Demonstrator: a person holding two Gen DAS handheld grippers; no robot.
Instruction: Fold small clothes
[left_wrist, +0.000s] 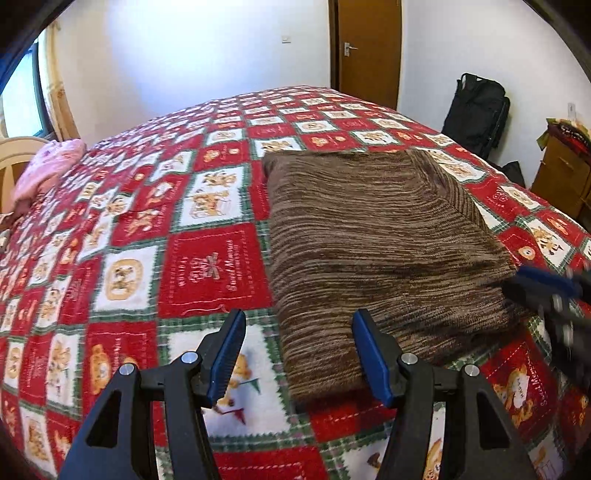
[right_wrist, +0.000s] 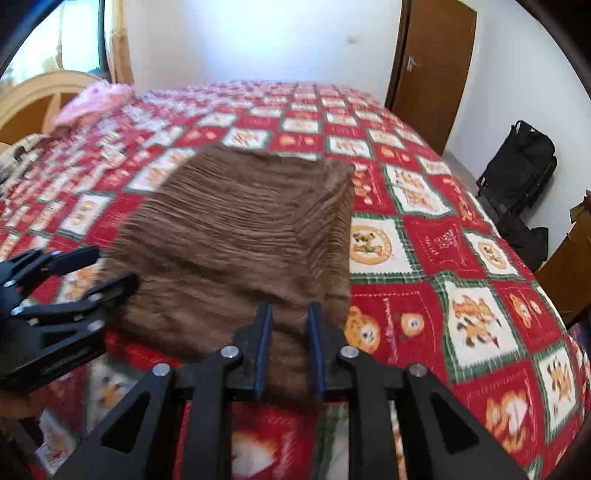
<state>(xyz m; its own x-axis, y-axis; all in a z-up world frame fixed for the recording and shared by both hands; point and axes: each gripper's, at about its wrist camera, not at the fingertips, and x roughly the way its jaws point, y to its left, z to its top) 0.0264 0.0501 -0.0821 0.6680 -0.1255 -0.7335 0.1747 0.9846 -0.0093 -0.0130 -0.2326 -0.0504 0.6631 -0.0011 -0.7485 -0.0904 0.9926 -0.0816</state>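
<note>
At the far left a pink bundle lies by the headboard, well away from the work. The quilt stretches wide and bare on that side, leaving free room to swing cloth over. The left gripper hovers spread apart, grasping nothing, just at the near left corner of the brown sweater, probably placed to catch that edge. The sweater lies flat in a rough rectangle mid-bed, one side flap turned in along a diagonal seam, so the fold looks partly done. The right gripper has its fingers close together over the sweater's near right corner; whether cloth is pinched I cannot tell. Beyond, the bed's right edge drops toward a black bag.
</note>
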